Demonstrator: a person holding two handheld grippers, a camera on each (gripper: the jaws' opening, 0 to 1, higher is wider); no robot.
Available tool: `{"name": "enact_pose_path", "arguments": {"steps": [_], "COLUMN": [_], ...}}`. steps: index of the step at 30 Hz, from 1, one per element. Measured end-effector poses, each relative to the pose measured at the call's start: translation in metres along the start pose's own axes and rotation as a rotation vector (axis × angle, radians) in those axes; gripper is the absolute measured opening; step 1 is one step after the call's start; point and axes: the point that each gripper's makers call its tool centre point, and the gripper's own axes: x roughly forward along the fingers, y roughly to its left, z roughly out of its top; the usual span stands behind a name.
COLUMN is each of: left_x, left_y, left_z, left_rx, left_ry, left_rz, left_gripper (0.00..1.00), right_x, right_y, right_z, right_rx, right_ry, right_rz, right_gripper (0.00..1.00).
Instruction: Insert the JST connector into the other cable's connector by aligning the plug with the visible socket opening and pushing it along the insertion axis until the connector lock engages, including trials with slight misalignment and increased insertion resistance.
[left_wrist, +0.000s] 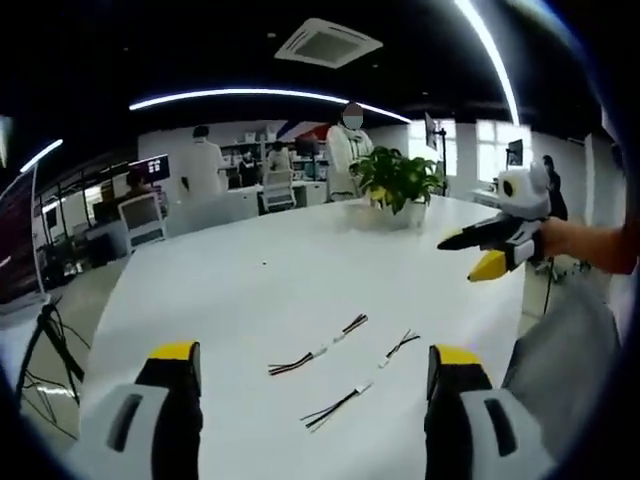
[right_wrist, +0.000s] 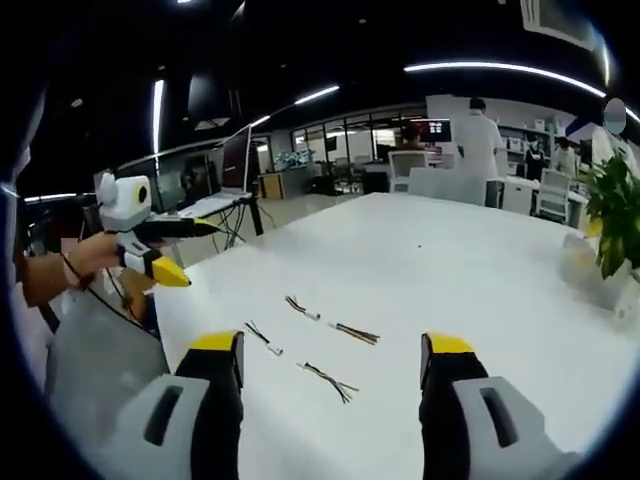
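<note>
Left gripper (left_wrist: 312, 365) has its fingers (left_wrist: 172, 372) spread wide with nothing between them, raised above the tabletop (left_wrist: 300, 270); right gripper (right_wrist: 333, 358) is the same, wide apart and empty, also off the surface. Each gripper also crosses into the other's view at the edge, held in a hand with a bare wrist, fingers apart there too. Between and just beyond the left fingers, in the left gripper view, lie the cable pieces: a longer dark-wired cable with white connector (left_wrist: 318, 348), a short cable (left_wrist: 398, 347) to its right, and a third cable (left_wrist: 334, 407) nearest the gripper. All lie loose on the tabletop, near each other but apart, none mated. The right gripper view has the same cluster ahead of its fingers, seemingly split into four bits. Which piece is the plug and which the socket is too small to tell. Judgement: this is the approach step, before any grasp; nothing is picked up and insertion is not started. The next move calls for lowering each gripper onto a separate cable close behind its connector housing, gripping so the mating faces stay exposed, then lifting both and lining up the plug with the socket opening. Further out are a potted plant (left_wrist: 398, 182) on the tabletop and people standing at office desks beyond.
</note>
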Motion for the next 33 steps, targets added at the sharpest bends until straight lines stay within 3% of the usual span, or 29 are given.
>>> {"name": "enact_pose_path", "arguments": {"steps": [14,19,21,24,26,33], "left_x": [0.029,0.040,0.046,0.053,0.061,0.076], "left_y": [0.002,0.006,0.007,0.009,0.009,0.008], "left_z": [0.007,0.010,0.017,0.022,0.022,0.019], "left_rx": [0.032,0.034,0.014,0.046,0.088,0.098], "left_ry": [-0.003,-0.004,-0.026,-0.034,-0.020,-0.008], "left_rz": [-0.081,-0.092,-0.093,-0.088,-0.094,-0.125], "left_gripper": [0.89,0.88,0.88,0.86,0.85,0.82], "right_x": [0.031,0.048,0.056,0.067,0.074,0.092], "right_y": [-0.020,-0.028,-0.027,-0.022,-0.019,-0.013], "right_z": [0.012,0.002,0.000,0.001,0.001,-0.002], "right_rx": [-0.084,-0.122,-0.145,-0.174,-0.182,-0.237], "right_ry": [0.012,0.051,0.067,0.072,0.071,0.093], "right_rz": [0.019,0.035,0.058,0.089,0.114,0.169], "right_gripper": [0.66,0.64,0.62,0.61,0.60,0.58]}}
